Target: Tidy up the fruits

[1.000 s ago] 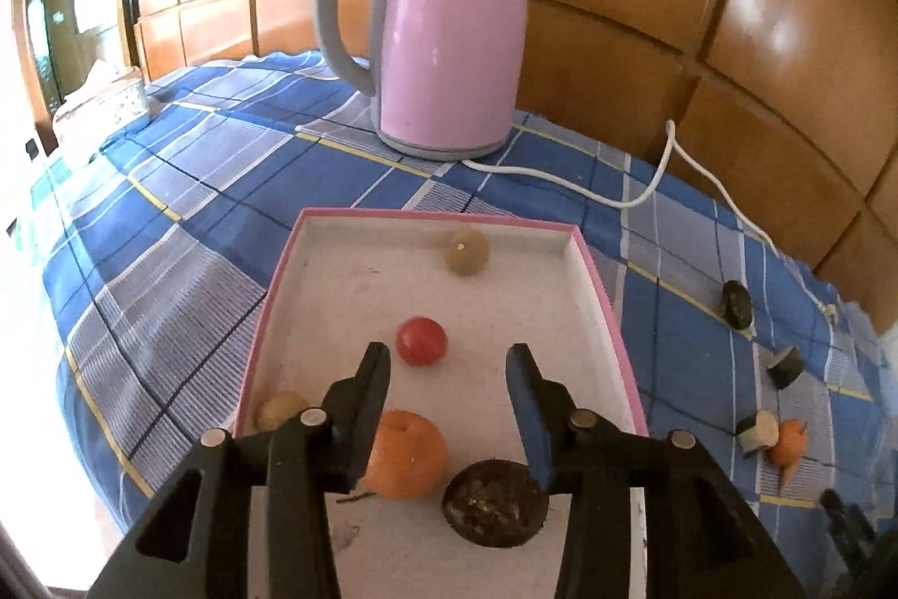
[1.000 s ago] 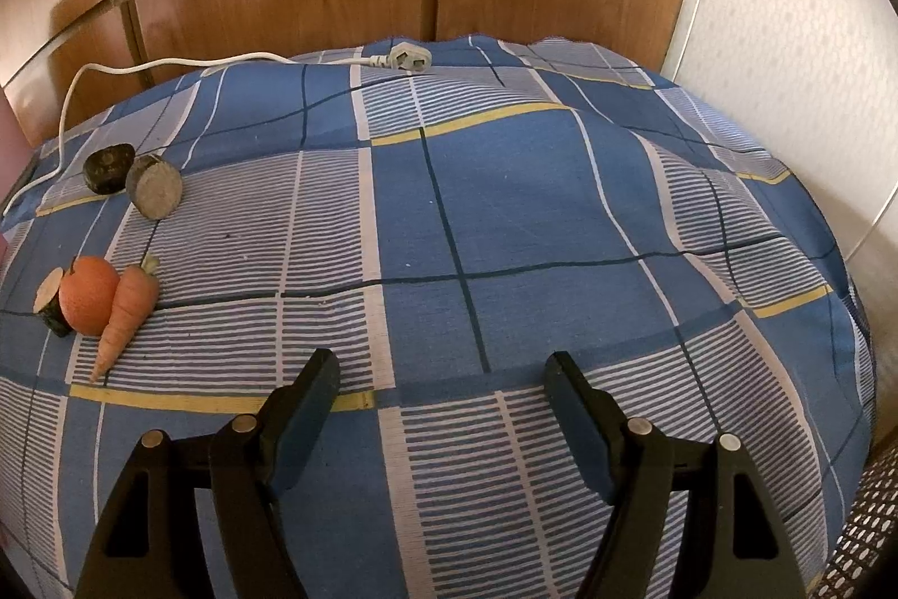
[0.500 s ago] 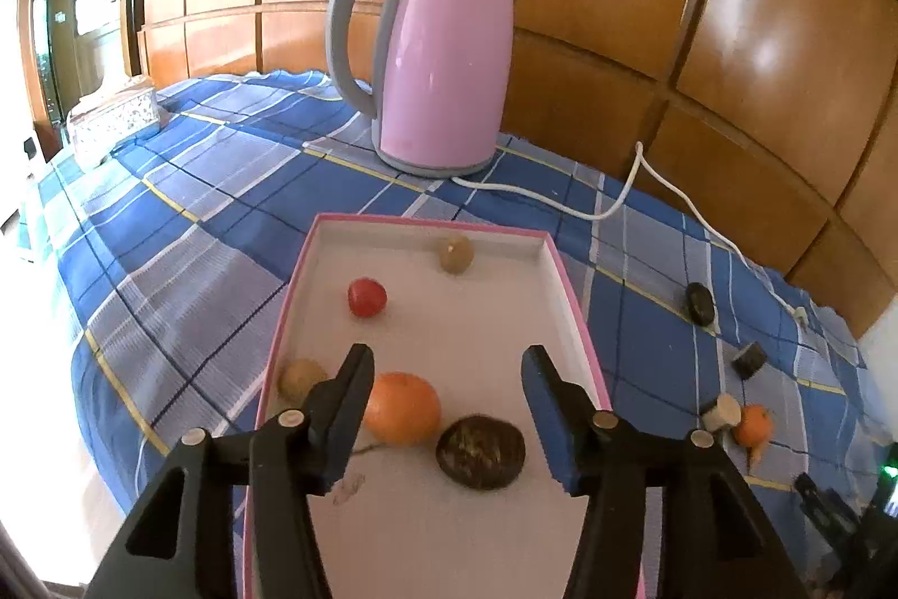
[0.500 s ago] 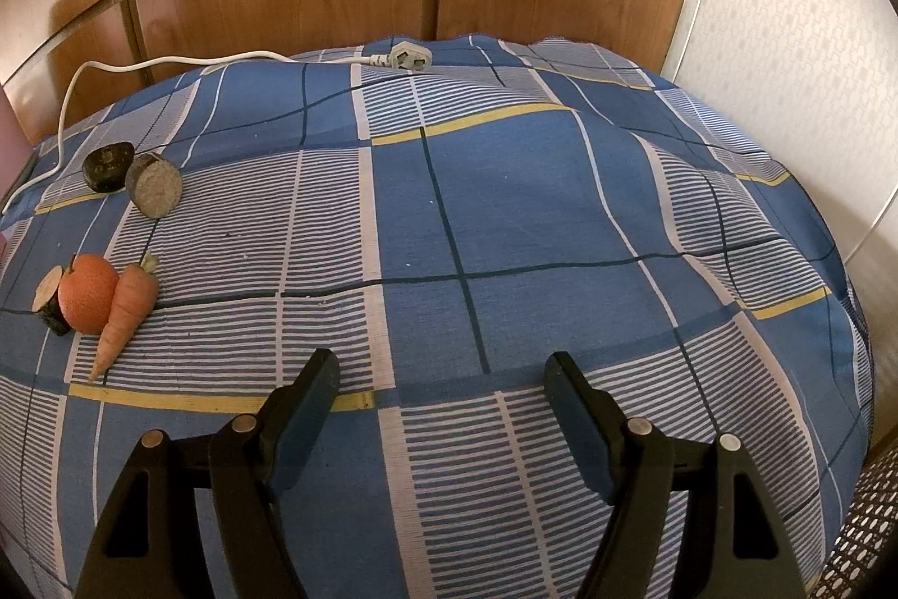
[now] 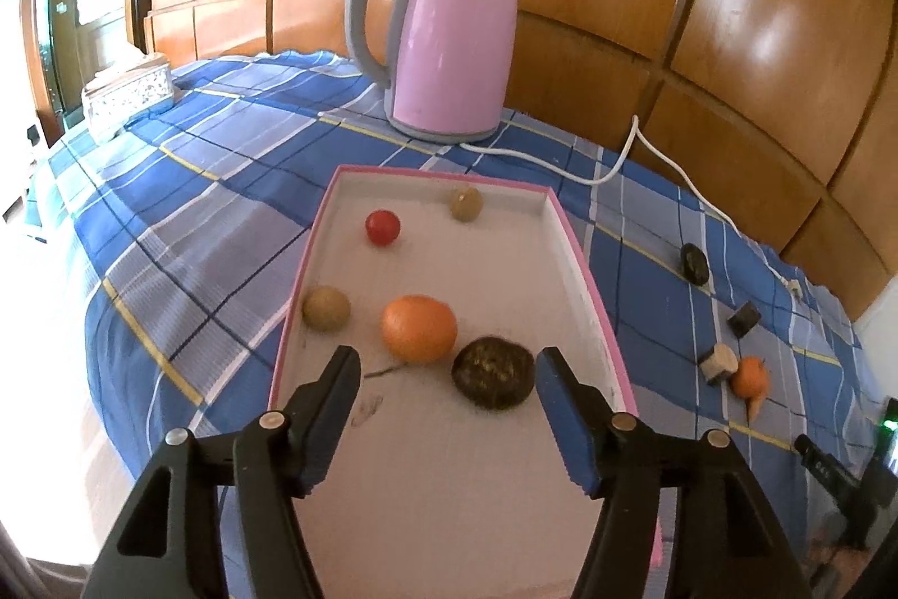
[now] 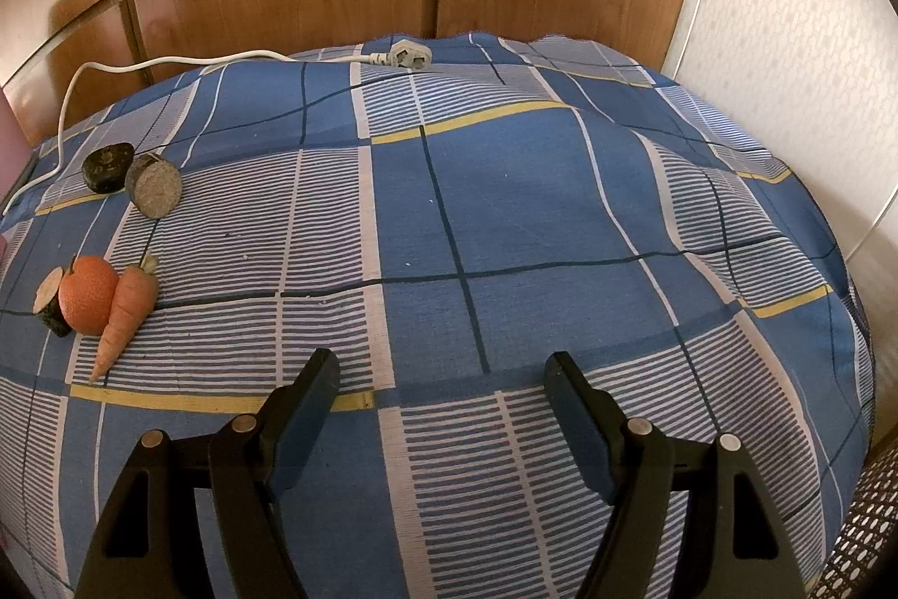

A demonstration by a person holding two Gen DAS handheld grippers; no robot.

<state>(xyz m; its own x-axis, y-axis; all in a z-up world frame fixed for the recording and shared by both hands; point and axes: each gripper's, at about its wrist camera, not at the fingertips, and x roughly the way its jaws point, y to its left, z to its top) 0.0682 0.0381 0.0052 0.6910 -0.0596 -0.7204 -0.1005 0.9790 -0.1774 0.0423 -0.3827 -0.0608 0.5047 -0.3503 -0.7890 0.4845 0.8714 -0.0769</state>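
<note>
The left gripper [image 5: 443, 369] hangs over the near end of a pink-rimmed tray [image 5: 578, 262] with its fingers spread wide and nothing between them. The tray already holds five round things: an orange [image 5: 419, 328] near the middle, a dark rough-skinned fruit [image 5: 493, 372] just beside it and close to the right finger, a tan fruit [image 5: 326, 309] against the left wall, and farther back a small red fruit [image 5: 383, 227] and another tan one [image 5: 466, 204]. A pink electric kettle [image 5: 449, 43] stands behind the tray on the blue checked cloth [image 6: 505, 206], its white cord [image 6: 168, 63] trailing off to a plug. The right gripper [image 6: 440, 383] is also empty, fingers well apart, above bare cloth. To its left lie the pieces not yet sorted: a second orange [image 6: 87, 294] touching a carrot [image 6: 126, 315] on one side and a cut dark-skinned chunk [image 6: 50, 298] on the other, with two dark chunks [image 6: 134, 181] farther back near the cord. By my reading the tray is partly filled and the step in hand is fetching the next fruit, most likely that loose orange. The right gripper would need to swing left and straddle the orange without nudging the carrot or the chunk pressed against it, then carry it to a free spot in the tray.
</note>
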